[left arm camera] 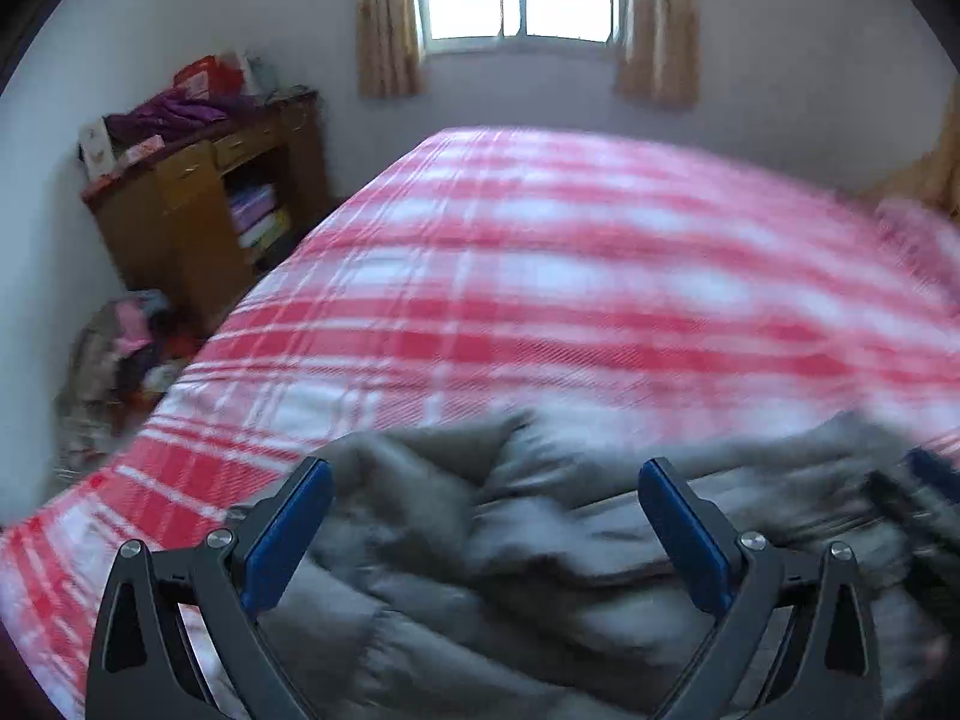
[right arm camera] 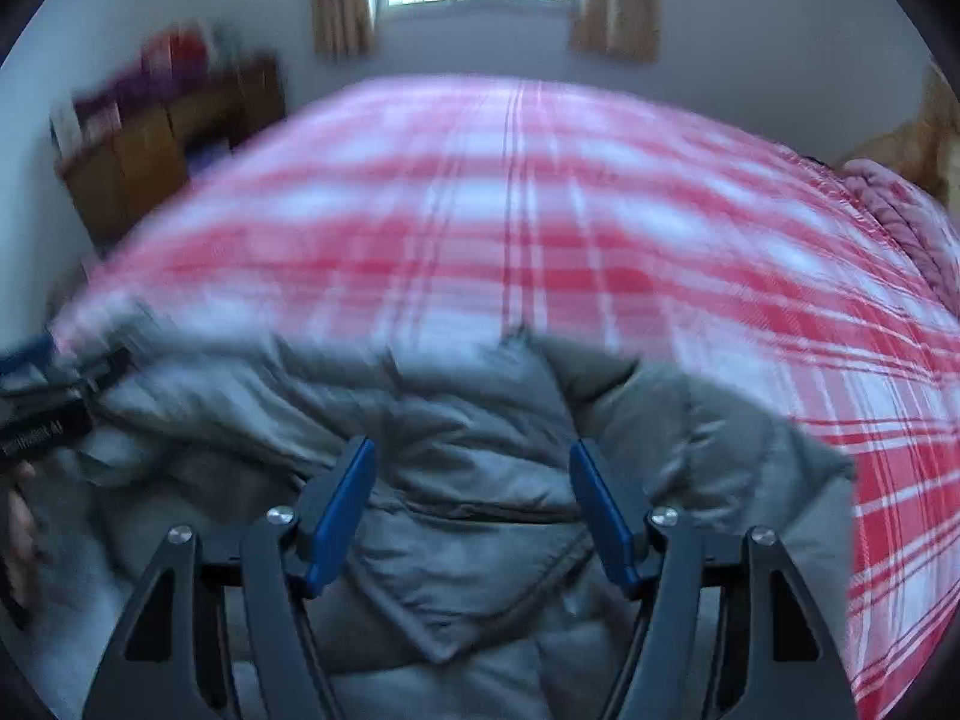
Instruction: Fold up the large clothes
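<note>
The left claw [left arm camera: 486,531] is held wide apart and empty over the grey padded jacket [left arm camera: 540,570], which lies crumpled across the bed [left arm camera: 540,252] edge. The right claw [right arm camera: 474,510], partly spread and empty, is seen nearer its bulkier middle.

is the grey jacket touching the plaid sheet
Touching. In the right wrist view the jacket lies spread directly on the sheet, its far edge resting on the plaid with no gap.
</note>
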### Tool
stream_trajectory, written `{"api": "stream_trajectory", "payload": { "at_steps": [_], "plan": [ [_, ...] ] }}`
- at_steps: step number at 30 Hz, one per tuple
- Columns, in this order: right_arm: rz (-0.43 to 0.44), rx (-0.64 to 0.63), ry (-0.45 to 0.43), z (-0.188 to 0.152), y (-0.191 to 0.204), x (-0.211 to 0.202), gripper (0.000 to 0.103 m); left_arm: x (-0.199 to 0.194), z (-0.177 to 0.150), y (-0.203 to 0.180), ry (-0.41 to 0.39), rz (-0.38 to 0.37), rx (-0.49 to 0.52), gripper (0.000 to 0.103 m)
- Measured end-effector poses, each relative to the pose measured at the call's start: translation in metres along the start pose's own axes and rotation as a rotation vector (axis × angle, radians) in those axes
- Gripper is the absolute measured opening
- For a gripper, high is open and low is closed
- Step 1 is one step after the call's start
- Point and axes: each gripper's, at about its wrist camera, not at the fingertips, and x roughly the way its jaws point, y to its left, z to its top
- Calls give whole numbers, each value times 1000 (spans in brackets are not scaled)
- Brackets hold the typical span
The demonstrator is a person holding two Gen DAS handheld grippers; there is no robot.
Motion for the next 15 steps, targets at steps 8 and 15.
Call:
{"api": "stream_trajectory", "payload": {
  "at_steps": [8,15],
  "plan": [
    [-69,-12,44,-6,-6,19,52,63,-28,-31,184,-11,60,102],
    [-23,-1,77,-19,-13,36,53,72,-34,-32,161,-9,59,102]
  ]
}}
